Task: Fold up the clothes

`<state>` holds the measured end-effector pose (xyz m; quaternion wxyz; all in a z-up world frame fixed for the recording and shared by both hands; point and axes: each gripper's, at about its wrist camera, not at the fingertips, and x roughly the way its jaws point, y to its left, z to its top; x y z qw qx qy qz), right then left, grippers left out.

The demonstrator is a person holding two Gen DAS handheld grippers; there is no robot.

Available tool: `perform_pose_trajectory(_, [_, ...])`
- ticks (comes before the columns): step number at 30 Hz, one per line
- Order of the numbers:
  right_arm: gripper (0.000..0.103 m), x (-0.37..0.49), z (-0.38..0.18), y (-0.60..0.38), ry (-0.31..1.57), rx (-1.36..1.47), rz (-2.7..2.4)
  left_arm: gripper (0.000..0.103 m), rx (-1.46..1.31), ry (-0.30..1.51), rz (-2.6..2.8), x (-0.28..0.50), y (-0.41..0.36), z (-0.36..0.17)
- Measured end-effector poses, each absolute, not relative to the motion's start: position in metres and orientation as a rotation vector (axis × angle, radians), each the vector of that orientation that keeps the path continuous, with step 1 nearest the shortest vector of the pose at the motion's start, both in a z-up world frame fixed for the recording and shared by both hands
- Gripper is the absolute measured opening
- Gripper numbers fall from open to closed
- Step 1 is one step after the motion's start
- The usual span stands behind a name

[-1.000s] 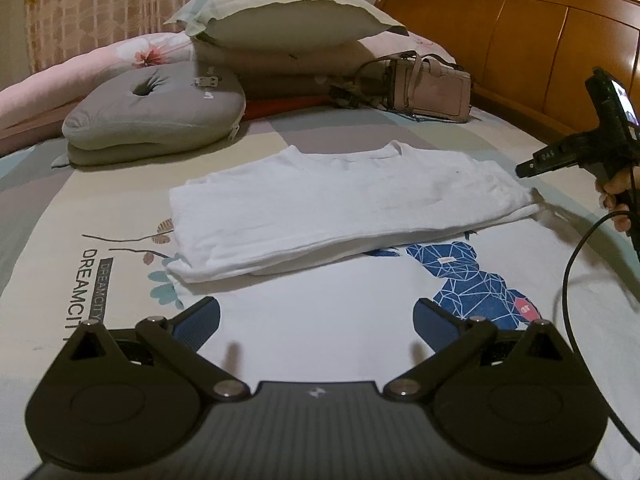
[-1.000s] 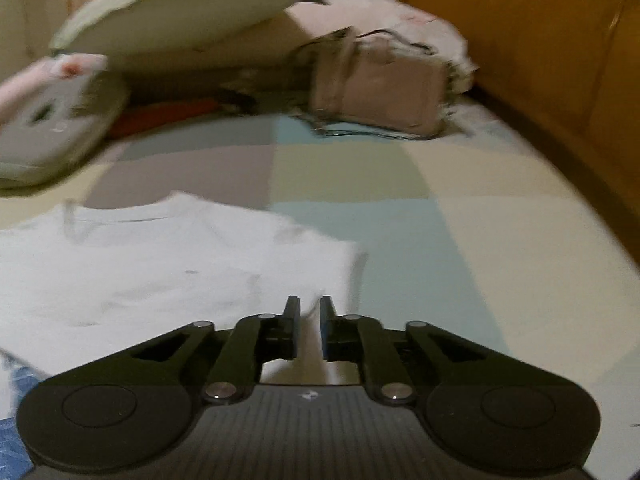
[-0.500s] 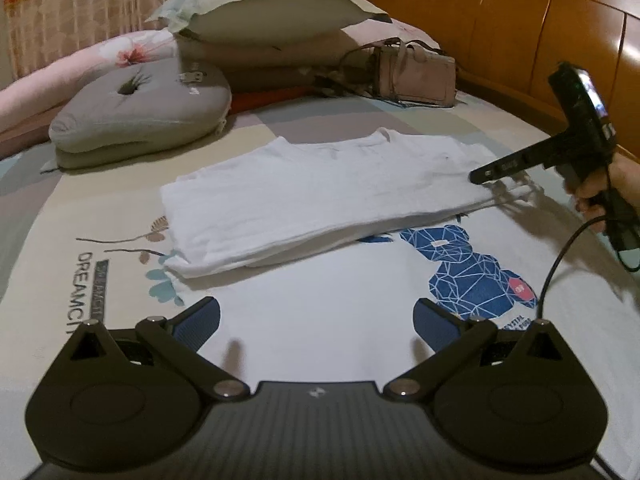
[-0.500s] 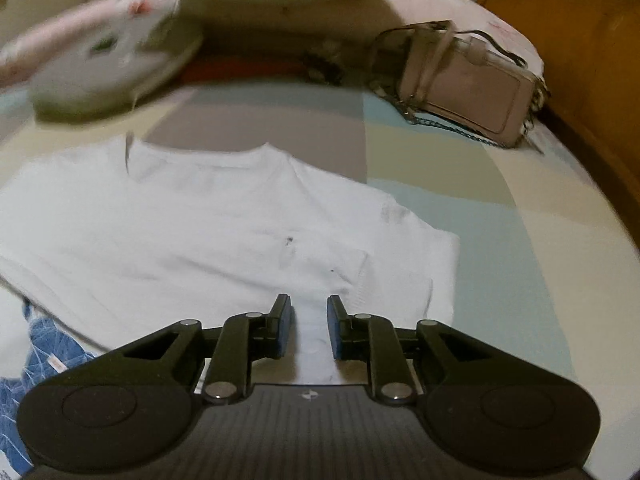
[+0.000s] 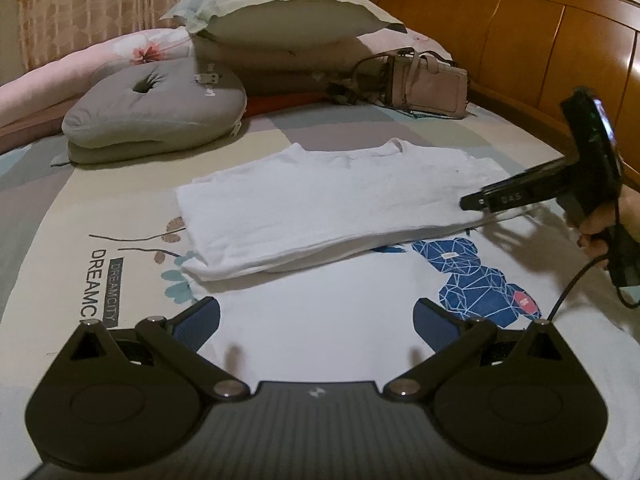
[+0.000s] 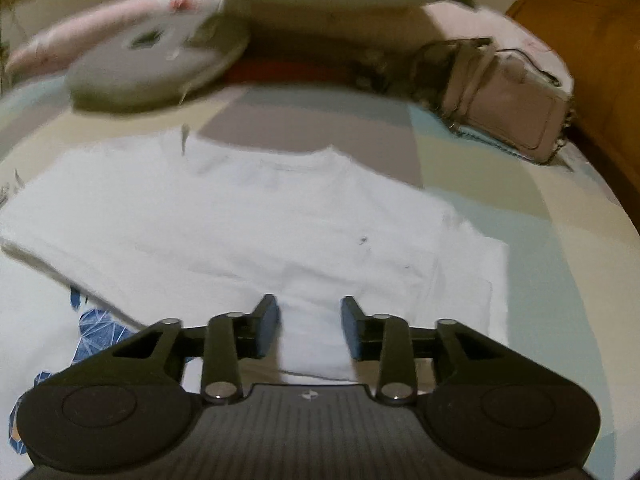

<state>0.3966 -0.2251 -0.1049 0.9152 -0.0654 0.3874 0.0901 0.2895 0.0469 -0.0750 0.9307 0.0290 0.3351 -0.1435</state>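
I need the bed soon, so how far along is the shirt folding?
Partway. Done: the far half of the white T-shirt is folded toward the near side, its edge lying just above the blue bear print. In hand: nothing; the right gripper hovers over the fold's end, jaws opening with nothing between them, and the left gripper is open above the near half. Left: the near half and likely a crosswise fold.

A home bedroom. A bed covered in a pastel patchwork-print sheet (image 5: pixel 60 208) stands against a carved orange-brown wooden headboard (image 5: pixel 520 36). Stacked pale green and beige pillows (image 5: pixel 288 12), a grey dimpled cushion (image 5: pixel 156 108) and a beige leather handbag (image 5: pixel 424 88) lie at its head; patterned curtains (image 5: pixel 80 4) hang behind.
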Motion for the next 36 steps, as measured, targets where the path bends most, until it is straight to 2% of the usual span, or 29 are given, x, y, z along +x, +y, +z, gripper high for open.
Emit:
perform_pose_trajectory(8, [0.049,0.42,-0.088,-0.211,0.745,-0.125,0.206,0.102,0.07,0.691,-0.294,0.291,0.047,-0.078])
perform_pose_trajectory(13, [0.057,0.438,-0.104,-0.216,0.794,-0.088,0.157,0.102,0.08,0.71,-0.291,0.294,0.047,-0.083])
perform_pose_trajectory(17, [0.058,0.4,-0.086,-0.215,0.758,-0.054,0.222,0.102,0.075,0.705,-0.291,0.293,0.049,-0.082])
perform_pose_trajectory(19, [0.065,0.382,-0.09,-0.215,0.786,-0.078,0.223,0.102,0.066,0.706,-0.292,0.294,0.05,-0.082])
perform_pose_trajectory(21, [0.065,0.366,-0.097,-0.216,0.813,-0.103,0.199,0.102,0.056,0.709,-0.294,0.295,0.052,-0.083])
perform_pose_trajectory(23, [0.065,0.344,-0.09,-0.219,0.757,-0.07,0.188,0.102,0.037,0.711,-0.294,0.296,0.055,-0.082])
perform_pose_trajectory(25, [0.071,0.322,-0.083,-0.221,0.682,-0.035,0.226,0.102,0.009,0.708,-0.294,0.296,0.059,-0.08])
perform_pose_trajectory(29, [0.073,0.288,-0.084,-0.222,0.546,-0.041,0.263,0.102,-0.085,0.703,-0.275,0.299,0.069,-0.072])
perform_pose_trajectory(32, [0.073,0.289,-0.091,-0.221,0.582,-0.082,0.302,0.102,-0.153,0.704,-0.281,0.313,0.075,-0.056])
perform_pose_trajectory(36, [0.073,0.28,-0.082,-0.224,0.542,-0.083,0.334,0.102,-0.262,0.733,-0.297,0.367,0.083,-0.045])
